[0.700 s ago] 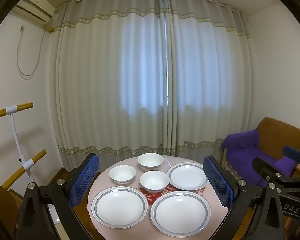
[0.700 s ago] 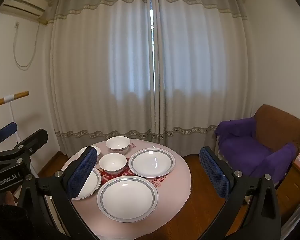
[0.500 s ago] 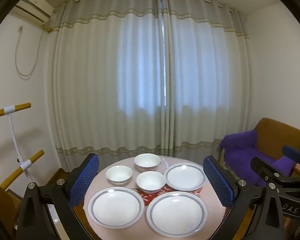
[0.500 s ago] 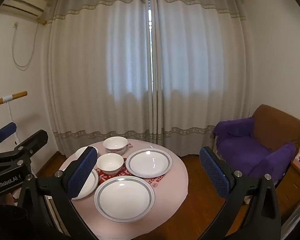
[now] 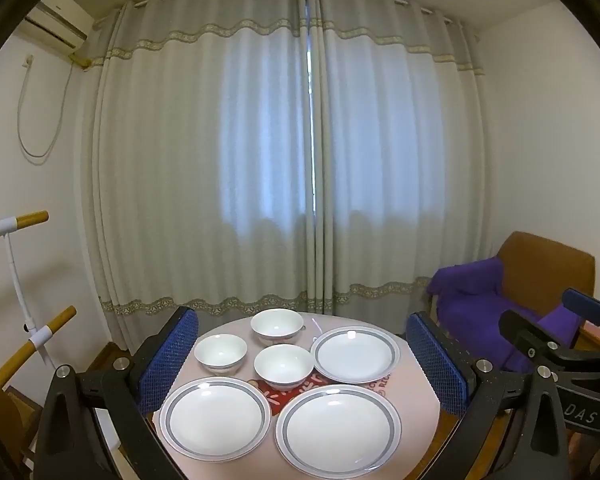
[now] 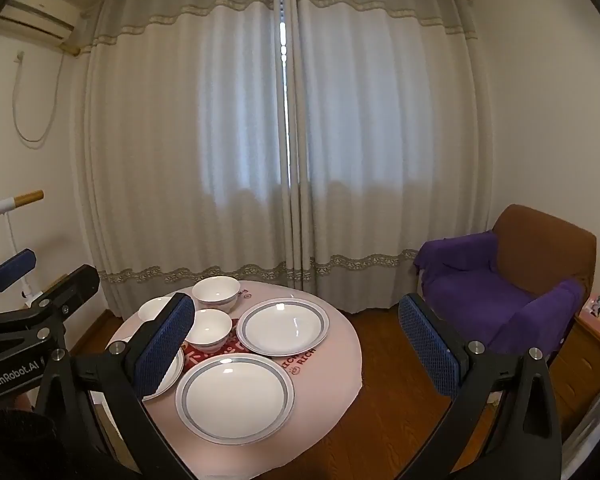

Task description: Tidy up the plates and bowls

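three white bowls (image 5: 283, 367) and three grey-rimmed plates (image 5: 338, 431) lie apart on the round pink table (image 5: 416, 396) before the curtains (image 5: 300, 160), while the left gripper (image 5: 302, 364) and right gripper (image 6: 298, 344) hover over it, both wide open and empty.

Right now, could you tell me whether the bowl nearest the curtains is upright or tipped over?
Upright. The bowl nearest the curtains sits on its base on the table, open side up, empty.

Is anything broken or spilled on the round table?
Nothing stands out. The three plates and three bowls sit upright, whole and empty on the pink table, none stacked yet. Both claws hang open above it, holding nothing.
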The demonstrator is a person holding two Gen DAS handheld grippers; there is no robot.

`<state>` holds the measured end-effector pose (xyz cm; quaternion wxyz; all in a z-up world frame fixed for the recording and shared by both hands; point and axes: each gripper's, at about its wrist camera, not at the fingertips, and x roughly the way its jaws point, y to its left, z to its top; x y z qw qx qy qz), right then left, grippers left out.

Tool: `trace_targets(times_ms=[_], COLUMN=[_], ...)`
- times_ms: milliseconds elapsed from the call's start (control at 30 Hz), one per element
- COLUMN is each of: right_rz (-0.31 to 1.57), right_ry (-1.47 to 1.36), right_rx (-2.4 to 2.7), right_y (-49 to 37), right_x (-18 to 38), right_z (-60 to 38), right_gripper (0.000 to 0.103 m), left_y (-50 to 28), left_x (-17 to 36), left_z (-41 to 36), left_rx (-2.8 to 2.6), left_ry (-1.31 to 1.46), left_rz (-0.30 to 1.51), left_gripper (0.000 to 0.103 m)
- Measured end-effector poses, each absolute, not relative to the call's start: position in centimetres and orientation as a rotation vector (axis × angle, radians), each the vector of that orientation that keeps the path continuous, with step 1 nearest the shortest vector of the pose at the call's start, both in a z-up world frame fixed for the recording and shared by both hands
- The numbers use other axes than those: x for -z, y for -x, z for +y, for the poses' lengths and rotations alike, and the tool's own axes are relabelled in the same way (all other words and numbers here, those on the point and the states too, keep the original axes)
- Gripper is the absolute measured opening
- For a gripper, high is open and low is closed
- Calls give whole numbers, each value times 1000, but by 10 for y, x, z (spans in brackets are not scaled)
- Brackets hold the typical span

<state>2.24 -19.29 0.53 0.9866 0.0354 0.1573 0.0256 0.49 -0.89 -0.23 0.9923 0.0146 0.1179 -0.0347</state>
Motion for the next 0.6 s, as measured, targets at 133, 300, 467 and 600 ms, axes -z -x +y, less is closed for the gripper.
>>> trace_targets(times_ms=[133, 300, 467, 600], right_rz=[323, 332, 328, 325], right_ry=[-73, -73, -73, -74], right_rx=[-49, -54, -51, -50], right_y=[-20, -20, -18, -16], right_x=[-9, -9, -10, -9], right_z=[-194, -194, -194, -193], right_gripper=[103, 103, 103, 103], left_y=[-4, -2, 1, 2], left_x=[1, 1, 3, 2], left_z=[-10, -11, -15, -17], left_rx=[67, 57, 58, 63], left_ry=[-34, -32, -32, -30], left_rz=[236, 231, 231, 232], left_gripper=[102, 102, 102, 102])
